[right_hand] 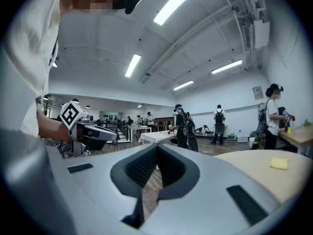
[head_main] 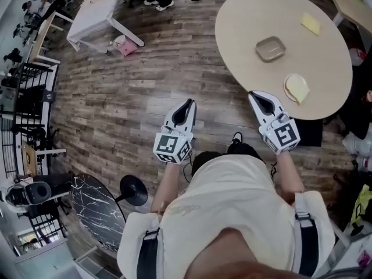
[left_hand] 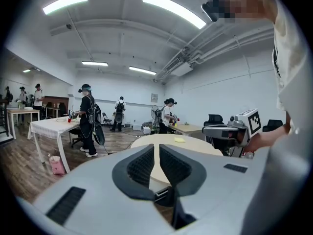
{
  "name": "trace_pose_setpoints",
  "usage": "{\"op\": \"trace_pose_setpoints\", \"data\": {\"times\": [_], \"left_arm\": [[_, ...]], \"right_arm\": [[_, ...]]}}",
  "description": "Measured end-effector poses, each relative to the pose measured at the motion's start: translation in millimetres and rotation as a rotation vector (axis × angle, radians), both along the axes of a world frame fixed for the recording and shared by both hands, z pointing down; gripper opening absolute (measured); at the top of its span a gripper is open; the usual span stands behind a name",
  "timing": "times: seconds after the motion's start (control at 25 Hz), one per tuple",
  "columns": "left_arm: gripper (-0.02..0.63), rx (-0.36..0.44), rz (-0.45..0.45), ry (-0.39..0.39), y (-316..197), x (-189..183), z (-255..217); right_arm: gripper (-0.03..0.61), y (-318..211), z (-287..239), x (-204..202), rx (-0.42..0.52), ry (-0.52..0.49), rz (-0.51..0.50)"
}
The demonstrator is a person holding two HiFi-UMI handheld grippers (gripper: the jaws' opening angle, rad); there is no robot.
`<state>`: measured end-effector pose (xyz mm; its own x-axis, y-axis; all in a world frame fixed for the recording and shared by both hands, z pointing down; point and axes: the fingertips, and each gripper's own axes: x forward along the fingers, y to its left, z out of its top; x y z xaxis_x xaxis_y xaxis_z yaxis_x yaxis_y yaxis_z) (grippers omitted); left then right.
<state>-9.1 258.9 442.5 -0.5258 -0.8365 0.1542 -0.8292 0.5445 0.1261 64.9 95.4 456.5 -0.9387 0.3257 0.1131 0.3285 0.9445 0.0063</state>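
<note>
I hold both grippers in the air over the wood floor, beside a round beige table [head_main: 250, 16]. My left gripper [head_main: 186, 105] is shut with nothing in it and hangs left of the table, its closed tips [left_hand: 157, 147] pointing at the table [left_hand: 146, 142]. My right gripper [head_main: 257, 96] is shut and empty, with its tips just at the table's near edge. On the table lie a grey lidded box [head_main: 271, 48], a yellow pad [head_main: 310, 23] and a pale round piece [head_main: 296, 88]. The right gripper view shows its jaws [right_hand: 157, 146] closed, with the table [right_hand: 264, 173] and yellow pad [right_hand: 279, 163] to the right.
A white table [head_main: 96, 7] with a pink bag [head_main: 125, 45] under it stands at the far left. A black marble round table [head_main: 96, 208] and a black stand base [head_main: 133, 190] are near my left side. Several people [left_hand: 90, 119] stand further back in the room.
</note>
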Motion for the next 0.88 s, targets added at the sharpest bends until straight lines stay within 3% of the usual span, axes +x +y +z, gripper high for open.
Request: {"op": "trace_pose_setpoints", "data": {"times": [0.24, 0.44, 0.88], "left_arm": [[0.021, 0.012, -0.025, 0.038, -14.2, -30.9, 5.5], [0.021, -0.007, 0.021, 0.066, -29.0, -63.5, 16.1], [0.021, 0.0, 0.22, 0.111, -72.6, -182.7, 43.6]], "right_arm": [[0.008, -16.0, 7.8, -29.8, -0.018, 0.033, -0.019], [0.008, -25.8, 16.4, -61.4, -0.027, 0.059, 0.005], [0.008, -67.2, 26.0, -130.6, -0.043, 0.088, 0.278]]}}
